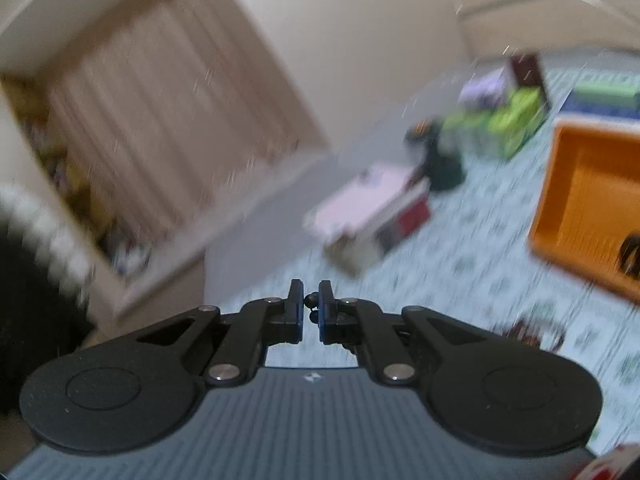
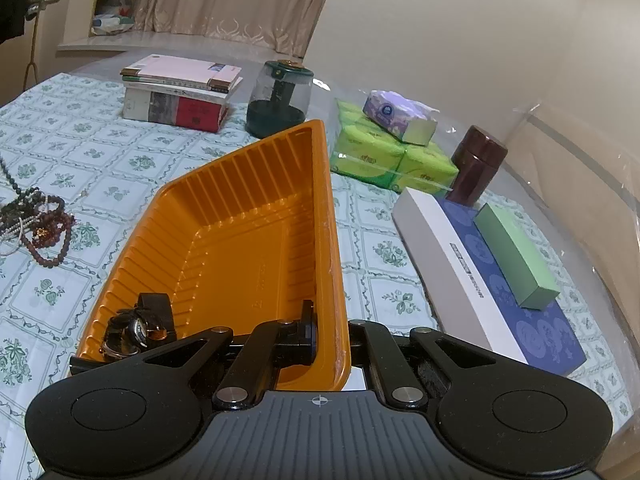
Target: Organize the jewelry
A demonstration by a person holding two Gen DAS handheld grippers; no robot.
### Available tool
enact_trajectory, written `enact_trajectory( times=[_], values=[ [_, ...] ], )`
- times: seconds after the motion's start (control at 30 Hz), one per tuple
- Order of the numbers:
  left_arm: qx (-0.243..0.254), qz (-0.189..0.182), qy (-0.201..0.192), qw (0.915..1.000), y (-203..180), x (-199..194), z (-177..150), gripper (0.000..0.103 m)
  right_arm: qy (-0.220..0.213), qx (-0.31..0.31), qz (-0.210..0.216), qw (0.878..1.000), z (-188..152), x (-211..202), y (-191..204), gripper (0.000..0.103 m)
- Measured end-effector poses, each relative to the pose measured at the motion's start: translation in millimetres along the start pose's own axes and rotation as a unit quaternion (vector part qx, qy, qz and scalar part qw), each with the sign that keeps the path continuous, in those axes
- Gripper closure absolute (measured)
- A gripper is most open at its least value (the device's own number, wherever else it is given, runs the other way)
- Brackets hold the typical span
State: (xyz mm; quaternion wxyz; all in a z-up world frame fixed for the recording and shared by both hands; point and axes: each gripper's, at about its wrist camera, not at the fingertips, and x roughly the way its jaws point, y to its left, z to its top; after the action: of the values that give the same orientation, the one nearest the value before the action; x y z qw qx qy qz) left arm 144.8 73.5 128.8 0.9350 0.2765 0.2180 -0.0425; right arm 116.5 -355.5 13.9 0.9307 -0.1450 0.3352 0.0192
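My left gripper (image 1: 311, 308) is shut on a few dark beads (image 1: 310, 301) pinched between its pads; this view is motion-blurred. A dark bead strand (image 2: 7, 172) rises at the left edge of the right wrist view, above a pile of beaded bracelets and necklaces (image 2: 38, 224) on the tablecloth. My right gripper (image 2: 330, 332) is shut on the right wall of the orange tray (image 2: 248, 208), one finger inside, the other hidden outside. Dark watches (image 2: 136, 330) lie in the tray's near left corner. The tray (image 1: 580, 200) also shows at the right of the left wrist view.
A stack of books (image 2: 180, 92), a dark green jar (image 2: 280, 100), green tissue packs (image 2: 380, 156) with a purple pack on top, a brown flask (image 2: 476, 164) and a blue-white box (image 2: 492, 276) with a green box on it stand behind and right of the tray.
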Motion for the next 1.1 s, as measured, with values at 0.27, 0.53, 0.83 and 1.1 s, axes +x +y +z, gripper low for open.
enact_trajectory(
  times=[0.27,0.53,0.83,1.1],
  values=[
    [-0.047,-0.039,0.117,0.9912,-18,49,-86,0.097,0.001,0.0,0.0,1.0,-1,0,-1,0.099],
    [-0.078,-0.133,0.123,0.9802,-73,74,-104,0.096,0.0,0.0,0.001,1.0,-1,0,-1,0.099],
    [-0.075,-0.175,0.11,0.9755,-116,86,-103,0.071,0.0,0.0,0.001,1.0,-1,-1,-1,0.099],
    [-0.055,-0.193,0.098,0.9748,-149,101,-96,0.071,0.002,0.001,0.001,1.0,-1,-2,0,0.098]
  ],
)
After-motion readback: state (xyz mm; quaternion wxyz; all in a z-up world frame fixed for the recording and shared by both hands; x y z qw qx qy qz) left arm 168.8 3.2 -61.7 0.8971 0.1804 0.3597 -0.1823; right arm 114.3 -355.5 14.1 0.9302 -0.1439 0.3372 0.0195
